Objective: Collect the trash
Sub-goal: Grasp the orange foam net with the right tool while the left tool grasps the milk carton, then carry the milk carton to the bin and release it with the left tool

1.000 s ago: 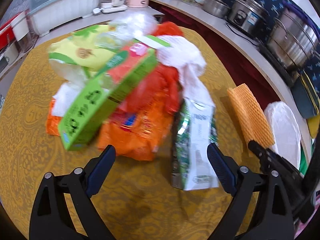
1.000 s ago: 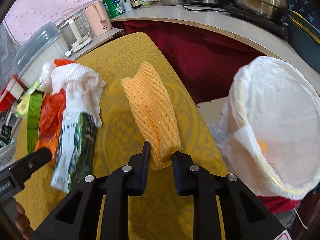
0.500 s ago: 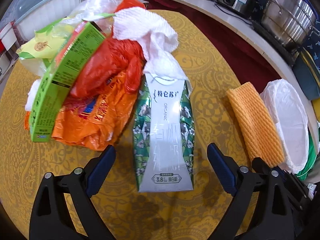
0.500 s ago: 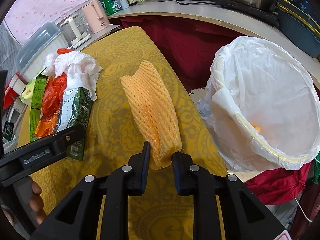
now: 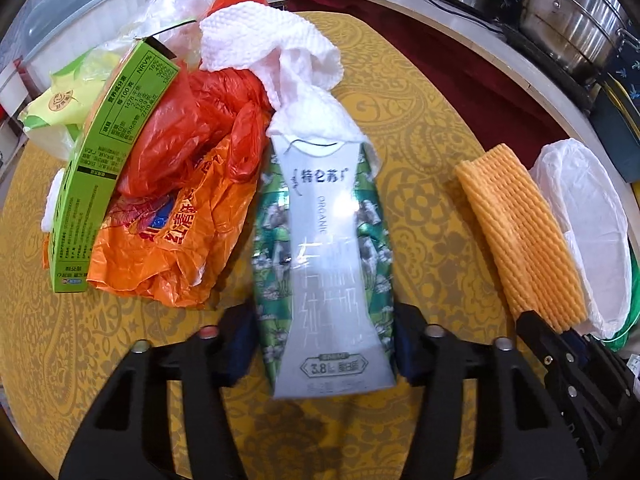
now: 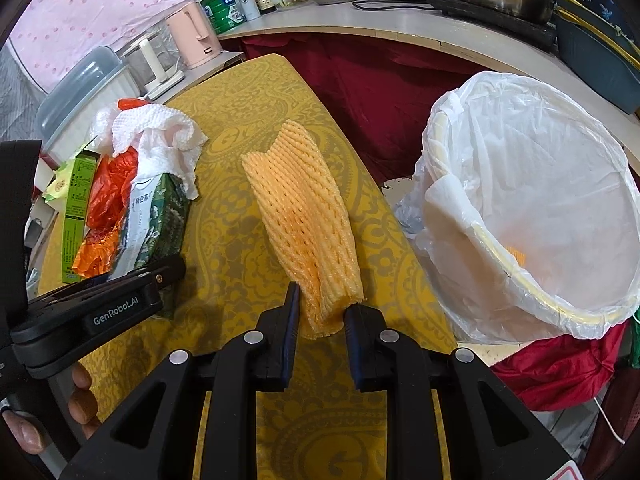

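A green and white milk carton (image 5: 324, 256) lies on the yellow tablecloth (image 5: 424, 152); my left gripper (image 5: 324, 344) is shut on its near end. It also shows in the right wrist view (image 6: 150, 216). My right gripper (image 6: 320, 316) is shut on the near end of an orange foam net sleeve (image 6: 304, 216), which lies flat on the cloth; it also shows in the left wrist view (image 5: 520, 236). A bin lined with a white bag (image 6: 532, 208) stands off the table's right edge.
A trash pile sits left of the carton: a white paper towel (image 5: 276, 52), a red bag (image 5: 192, 136), an orange bag (image 5: 168, 248), a green box (image 5: 104, 176). A counter behind holds steel pots (image 5: 572, 20) and a pink kettle (image 6: 192, 36).
My left gripper moved forward and closed on the milk carton's near end. My right gripper stayed shut on the foam sleeve.
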The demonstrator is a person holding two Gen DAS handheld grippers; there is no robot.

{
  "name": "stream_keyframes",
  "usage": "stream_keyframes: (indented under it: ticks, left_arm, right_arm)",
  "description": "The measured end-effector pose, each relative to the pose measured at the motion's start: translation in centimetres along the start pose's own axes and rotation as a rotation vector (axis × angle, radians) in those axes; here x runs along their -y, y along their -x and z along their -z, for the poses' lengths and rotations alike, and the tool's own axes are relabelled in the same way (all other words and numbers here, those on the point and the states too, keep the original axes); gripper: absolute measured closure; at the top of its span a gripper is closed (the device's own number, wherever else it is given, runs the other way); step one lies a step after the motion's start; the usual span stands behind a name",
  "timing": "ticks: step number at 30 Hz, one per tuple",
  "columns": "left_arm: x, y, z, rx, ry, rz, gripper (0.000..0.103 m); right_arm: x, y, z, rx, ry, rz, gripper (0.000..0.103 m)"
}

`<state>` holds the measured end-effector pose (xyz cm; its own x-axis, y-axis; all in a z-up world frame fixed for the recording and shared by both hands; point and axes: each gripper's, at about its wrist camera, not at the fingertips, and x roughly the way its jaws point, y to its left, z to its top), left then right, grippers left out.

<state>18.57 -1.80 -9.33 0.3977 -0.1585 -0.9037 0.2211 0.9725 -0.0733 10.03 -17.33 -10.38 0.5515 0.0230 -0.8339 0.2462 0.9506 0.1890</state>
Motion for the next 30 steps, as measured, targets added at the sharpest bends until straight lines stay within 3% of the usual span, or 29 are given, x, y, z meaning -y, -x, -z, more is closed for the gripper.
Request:
stream_keyframes:
  ticks: [16,30]
  left_arm:
    - [0.2,4.7,1.8,0.032,-0.011,0.054,0.053]
    - [2.8,10.1,2.6,0.137,-0.061,0.106,0.054]
  right_arm:
    - [-1.3,4.1,-0.4,0.092,0.011,-0.023,0.083]
    - [0.5,8.3,-0.5,0.184,-0.024,-0.031,0.083]
